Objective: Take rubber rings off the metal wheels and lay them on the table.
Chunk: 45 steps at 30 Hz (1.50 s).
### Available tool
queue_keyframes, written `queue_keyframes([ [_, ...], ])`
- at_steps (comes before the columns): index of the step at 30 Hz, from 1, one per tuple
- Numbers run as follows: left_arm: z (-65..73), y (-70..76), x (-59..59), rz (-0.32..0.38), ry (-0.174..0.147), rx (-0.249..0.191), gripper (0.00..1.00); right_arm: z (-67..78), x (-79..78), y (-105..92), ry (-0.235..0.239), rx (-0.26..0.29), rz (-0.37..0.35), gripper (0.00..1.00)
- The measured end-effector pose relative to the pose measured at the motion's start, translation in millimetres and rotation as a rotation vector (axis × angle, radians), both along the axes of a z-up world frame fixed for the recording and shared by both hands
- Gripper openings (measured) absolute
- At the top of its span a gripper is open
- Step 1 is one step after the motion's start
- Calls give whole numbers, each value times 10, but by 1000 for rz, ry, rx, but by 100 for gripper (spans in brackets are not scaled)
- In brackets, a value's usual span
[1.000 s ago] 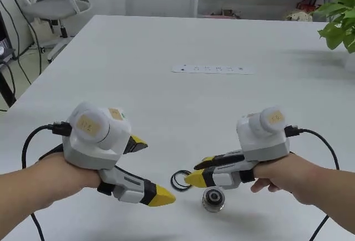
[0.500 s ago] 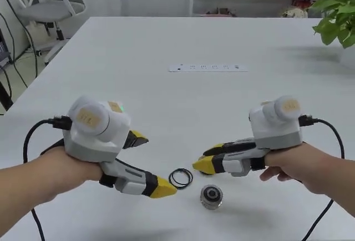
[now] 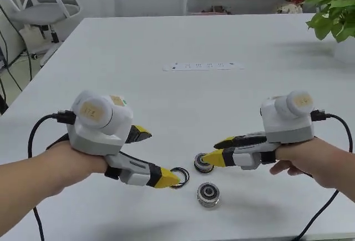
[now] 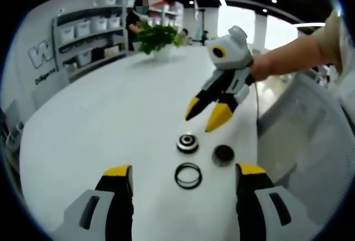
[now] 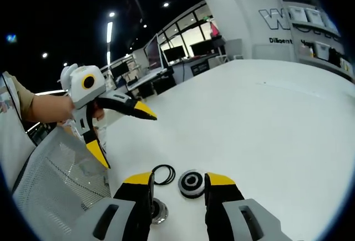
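A small round metal wheel [image 5: 191, 183] with a dark rim lies flat on the white table [image 3: 183, 102]. It is just ahead of the right gripper [image 5: 179, 179], between its released, empty fingers. The left gripper [image 4: 183, 172], also spread and empty, frames the loose black rubber rings [image 4: 188, 174], so the right one is nearer to this wheel.

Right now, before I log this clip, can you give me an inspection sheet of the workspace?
Surface: white table.
Job's things: nearer round metal wheel and farther round metal wheel, apart; thin black rubber rings flat on the table beside them.
Clutter: white power strip at mid-table.
Grippers: left gripper open, one tip by the rings; right gripper open, tip by the farther wheel.
Cables: black cables, one trailing from each gripper.
Surroundings: grey office chair, green leafy plant.
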<state>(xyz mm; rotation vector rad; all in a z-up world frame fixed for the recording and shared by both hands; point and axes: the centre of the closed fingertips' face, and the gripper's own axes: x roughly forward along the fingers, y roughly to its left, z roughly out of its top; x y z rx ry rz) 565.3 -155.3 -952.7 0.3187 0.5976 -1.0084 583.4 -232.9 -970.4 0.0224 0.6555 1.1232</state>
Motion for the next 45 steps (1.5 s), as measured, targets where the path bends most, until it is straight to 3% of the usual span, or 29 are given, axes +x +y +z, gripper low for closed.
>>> queue_keyframes([
  [12, -63, -140, 88, -19, 10, 7, 71, -108, 25, -150, -24, -27, -4, 34],
  [24, -118, -268, 210, -44, 15, 5, 62, -246, 32, -174, -49, -52, 26, 32],
  [45, -280, -472, 238, -95, 45, -2, 46, -446, 66, -127, -60, -74, 71, 24],
])
